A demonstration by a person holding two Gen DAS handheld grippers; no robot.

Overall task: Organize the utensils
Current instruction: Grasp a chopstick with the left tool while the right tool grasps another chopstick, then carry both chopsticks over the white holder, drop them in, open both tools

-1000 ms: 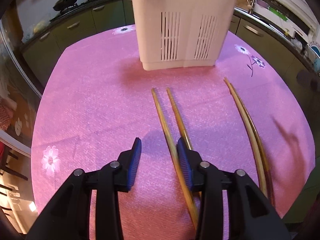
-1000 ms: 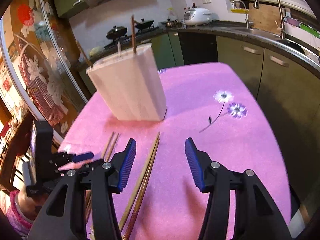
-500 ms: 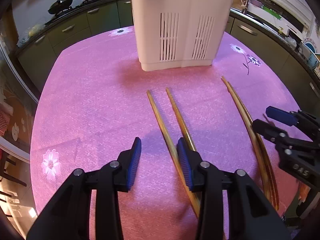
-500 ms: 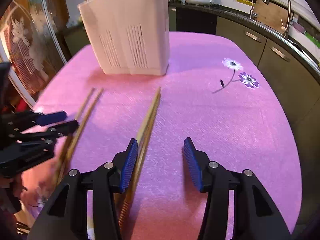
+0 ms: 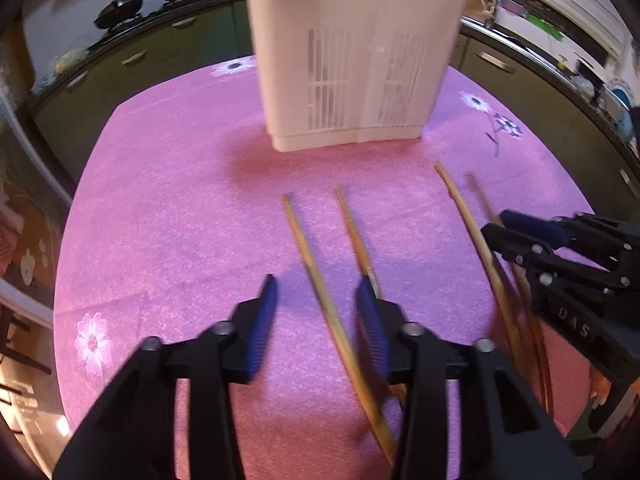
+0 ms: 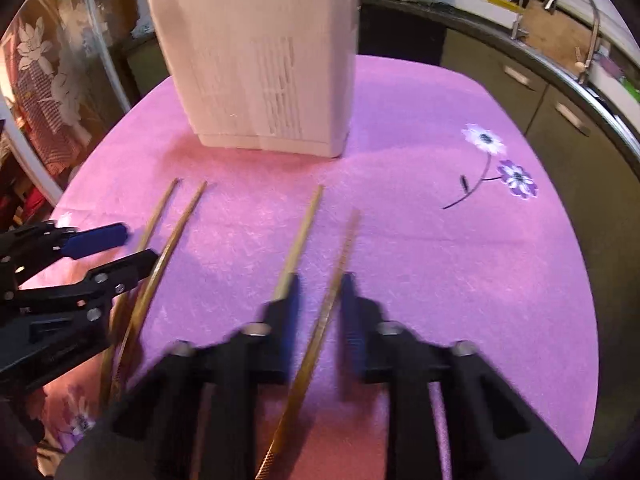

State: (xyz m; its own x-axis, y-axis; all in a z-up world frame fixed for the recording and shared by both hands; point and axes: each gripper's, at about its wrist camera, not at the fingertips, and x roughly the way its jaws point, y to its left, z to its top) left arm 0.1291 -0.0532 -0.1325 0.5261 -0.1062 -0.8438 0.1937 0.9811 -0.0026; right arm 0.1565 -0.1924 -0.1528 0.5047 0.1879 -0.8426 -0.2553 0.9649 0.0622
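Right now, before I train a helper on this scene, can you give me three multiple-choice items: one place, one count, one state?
1. The white holder stands:
A between the chopstick pairs
B beyond the chopsticks' far tips
C on the chopsticks

2. Chopsticks on the cloth:
A two
B six
C four

3. The holder is:
A upright
B on its side
C upside down

Answers:
1 B: the white holder sits past the tips of the chopsticks.
2 C: there are two pairs on the cloth.
3 A: its base rests flat on the cloth.
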